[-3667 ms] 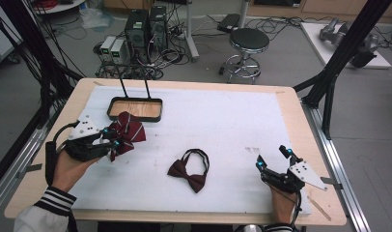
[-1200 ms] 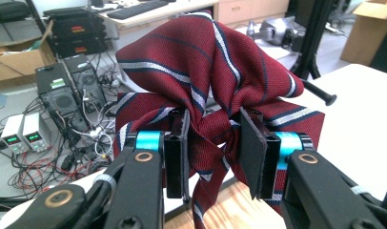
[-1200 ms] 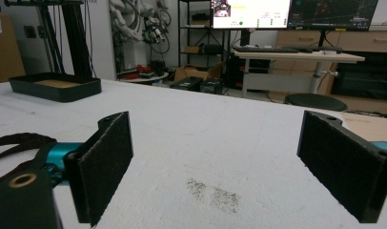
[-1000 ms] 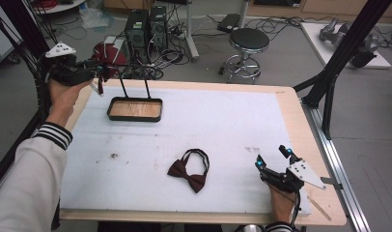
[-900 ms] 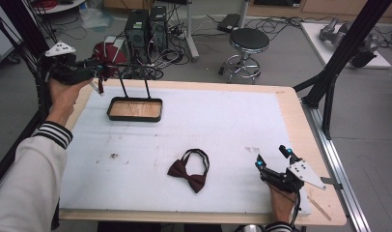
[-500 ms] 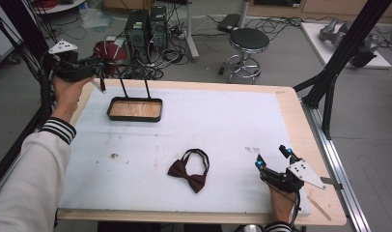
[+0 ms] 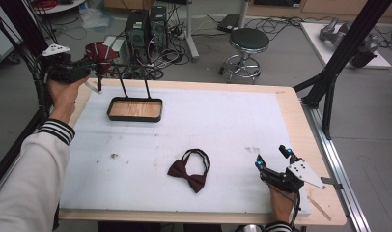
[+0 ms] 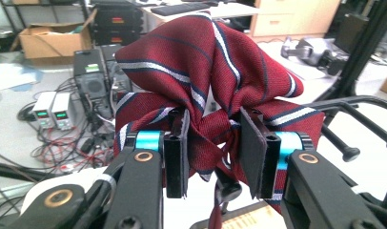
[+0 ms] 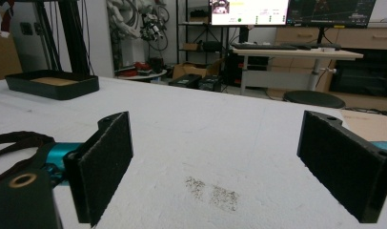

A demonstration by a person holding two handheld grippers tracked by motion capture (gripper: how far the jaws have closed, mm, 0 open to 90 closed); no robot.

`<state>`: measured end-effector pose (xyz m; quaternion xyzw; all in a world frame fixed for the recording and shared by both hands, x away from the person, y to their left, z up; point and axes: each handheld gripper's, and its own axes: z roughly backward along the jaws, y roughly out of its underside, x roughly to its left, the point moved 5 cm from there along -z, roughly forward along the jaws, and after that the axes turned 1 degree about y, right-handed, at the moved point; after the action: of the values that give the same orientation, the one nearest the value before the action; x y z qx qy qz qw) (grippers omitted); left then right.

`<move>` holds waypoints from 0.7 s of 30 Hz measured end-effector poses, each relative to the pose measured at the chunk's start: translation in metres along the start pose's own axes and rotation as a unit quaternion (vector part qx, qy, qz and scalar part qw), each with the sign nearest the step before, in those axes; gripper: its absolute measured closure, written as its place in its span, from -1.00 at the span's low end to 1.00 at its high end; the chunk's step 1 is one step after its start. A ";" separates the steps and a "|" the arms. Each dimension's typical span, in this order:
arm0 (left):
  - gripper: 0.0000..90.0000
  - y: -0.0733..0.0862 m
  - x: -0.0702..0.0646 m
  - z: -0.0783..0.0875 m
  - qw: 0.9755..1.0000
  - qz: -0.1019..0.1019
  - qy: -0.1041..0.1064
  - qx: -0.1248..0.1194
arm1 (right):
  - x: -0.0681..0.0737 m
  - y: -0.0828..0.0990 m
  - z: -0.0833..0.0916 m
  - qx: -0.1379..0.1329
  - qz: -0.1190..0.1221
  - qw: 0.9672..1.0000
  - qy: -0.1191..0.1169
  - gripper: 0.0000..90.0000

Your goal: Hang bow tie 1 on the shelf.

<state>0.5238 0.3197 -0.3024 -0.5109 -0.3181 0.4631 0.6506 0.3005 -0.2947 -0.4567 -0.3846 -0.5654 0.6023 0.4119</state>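
Striped tie (image 8: 206, 81) bunched between left gripper (image 8: 213, 152) jaws (pinched tight)

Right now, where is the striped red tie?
The striped red tie is bunched in the left claw, held up past the table's far left corner, above the stand with the black tray.

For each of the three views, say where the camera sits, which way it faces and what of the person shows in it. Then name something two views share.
High view: above the person's side, looking forward and down on the table; both forearms show, left gripper raised beyond the far-left corner, right gripper resting near right.
Left gripper view: rides the left gripper, facing the stand's prongs; jaws pinch the striped tie.
Right gripper view: low on the table, looking across it; open jaws.
Shared: the black tray and dark bow tie.
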 end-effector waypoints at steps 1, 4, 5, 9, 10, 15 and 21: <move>0.45 0.000 0.002 0.001 1.000 0.000 -0.004 0.002 | 0.000 0.000 0.000 0.000 0.001 1.000 0.000 -0.76; 0.45 0.003 0.007 0.004 1.000 0.001 -0.026 0.001 | 0.000 0.000 0.000 0.000 0.000 1.000 0.001 -0.76; 0.45 0.004 0.008 0.004 1.000 0.003 -0.027 -0.002 | 0.000 0.000 0.000 0.000 0.001 1.000 0.000 -0.76; 0.45 0.007 0.014 0.008 0.999 0.012 -0.032 -0.003 | 0.000 0.000 0.000 0.000 0.002 1.000 0.001 -0.76; 0.45 0.008 0.015 0.010 0.999 0.015 -0.031 -0.004 | 0.000 0.000 0.000 0.000 0.001 1.000 0.001 -0.76; 0.45 0.010 0.021 0.015 0.999 0.022 -0.039 -0.003 | 0.000 0.000 0.000 0.001 0.001 1.000 0.001 -0.76; 0.44 0.010 0.021 0.017 0.999 0.019 -0.043 0.000 | 0.000 0.000 0.000 0.000 0.003 1.000 0.003 -0.76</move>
<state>0.5136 0.3460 -0.3086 -0.4964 -0.3355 0.4969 0.6277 0.3010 -0.2945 -0.4567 -0.3879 -0.5629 0.6027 0.4115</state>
